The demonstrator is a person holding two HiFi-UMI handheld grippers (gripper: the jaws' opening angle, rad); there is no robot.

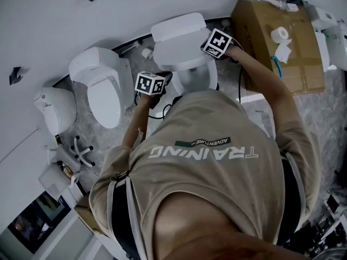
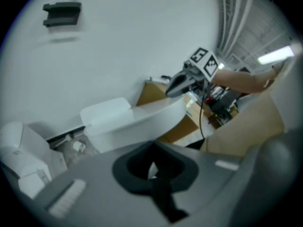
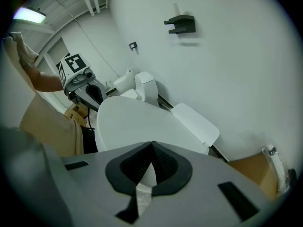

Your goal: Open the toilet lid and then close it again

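The toilet lid (image 3: 135, 122) lies low over the bowl in front of the person, its broad white oval top showing in the right gripper view. Whether it is fully down or slightly lifted cannot be told. Behind it is the flat white tank (image 3: 196, 122), set against the wall.

The right gripper (image 3: 151, 148) is at the lid's right edge. Its jaws are drawn close, leaving only a thin wedge with a white strip in it that looks like the lid's rim. Seen from the left gripper view, its dark tip meets that rim.

The left gripper (image 2: 152, 145) is held at the toilet's left side, near the bowl and apart from the lid. Its jaws are together with nothing between them.

The person's tan shirt (image 1: 217, 167) fills the lower part of the head view. To the left, two more white toilets (image 1: 105, 88) stand along the wall on the mottled floor. To the right is a cardboard box (image 1: 263, 31) with a paper roll (image 1: 279, 34) on top. A dark bracket (image 3: 181, 24) is fixed to the wall above.
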